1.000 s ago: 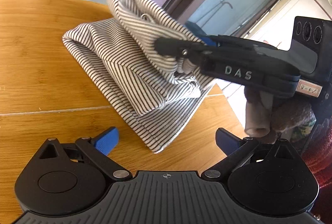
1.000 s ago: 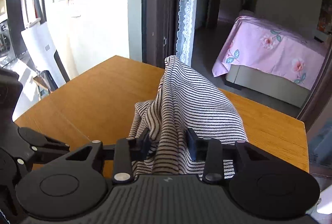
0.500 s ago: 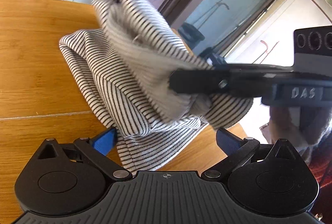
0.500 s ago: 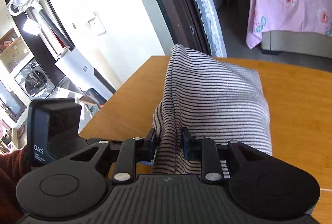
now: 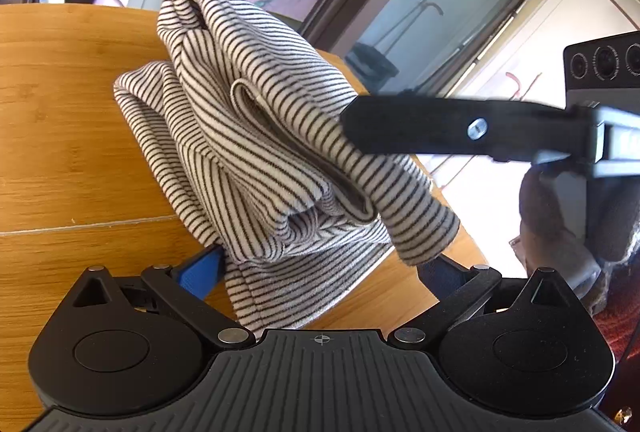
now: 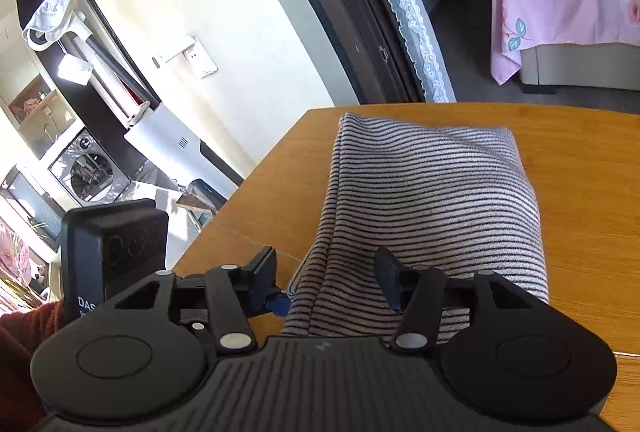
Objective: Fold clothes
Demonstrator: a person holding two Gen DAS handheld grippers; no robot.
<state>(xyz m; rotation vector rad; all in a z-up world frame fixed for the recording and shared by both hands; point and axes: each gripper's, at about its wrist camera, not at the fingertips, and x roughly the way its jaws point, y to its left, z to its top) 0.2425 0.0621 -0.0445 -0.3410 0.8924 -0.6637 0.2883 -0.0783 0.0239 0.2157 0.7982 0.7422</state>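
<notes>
Left wrist view: striped garment [image 5: 256,136] bunched on wooden table [image 5: 60,136].
Left gripper [image 5: 320,272] spread wide around it; right gripper [image 6: 326,272] seemingly released, fabric between its fingers.

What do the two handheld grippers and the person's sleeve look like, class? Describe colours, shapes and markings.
Left gripper: black ribbed body, two round discs, silver rivets, blue finger pads. Right gripper: the same black build, with blue pads. A black camera block carries white letters "DAS". The knitted sleeve is dark red.

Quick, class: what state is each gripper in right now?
Left gripper: open, holding nothing.
Right gripper: open, straddling the striped garment, not clamped.
</notes>
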